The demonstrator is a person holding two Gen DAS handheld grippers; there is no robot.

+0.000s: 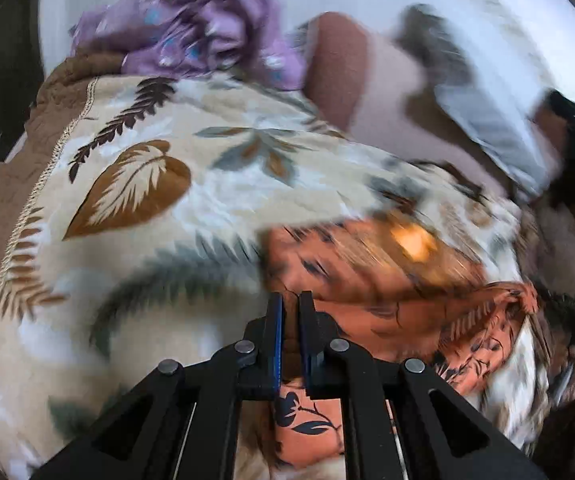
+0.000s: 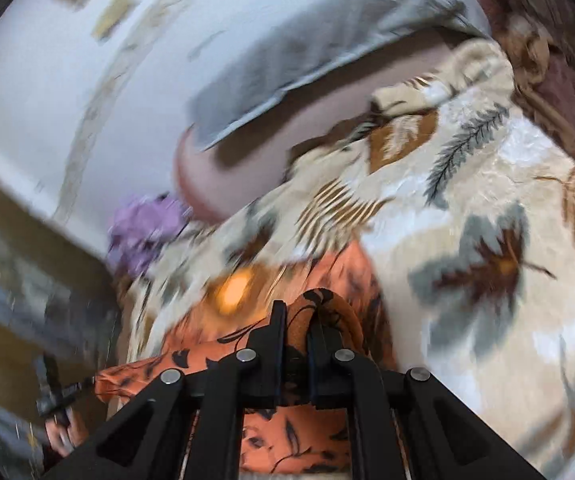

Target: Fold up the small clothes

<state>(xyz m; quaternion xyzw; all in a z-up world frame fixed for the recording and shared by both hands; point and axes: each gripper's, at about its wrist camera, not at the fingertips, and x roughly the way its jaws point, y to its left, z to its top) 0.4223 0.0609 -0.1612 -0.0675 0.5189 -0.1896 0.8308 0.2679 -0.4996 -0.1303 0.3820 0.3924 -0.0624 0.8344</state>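
Here both grippers' fingers (image 1: 274, 332) (image 2: 277, 336) pinch the orange garment (image 1: 367, 276) (image 2: 327, 272).

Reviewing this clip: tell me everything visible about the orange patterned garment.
The orange garment is thin, soft-looking fabric printed with dark leaf and vine shapes. It is bunched and creased, not flat, lying over the leaf-print bedspread. The left hand-held gripper and right hand-held gripper each pinch a fold of it between closed fingers. Motion blur hides its outline; a bright orange glare patch sits mid-cloth.
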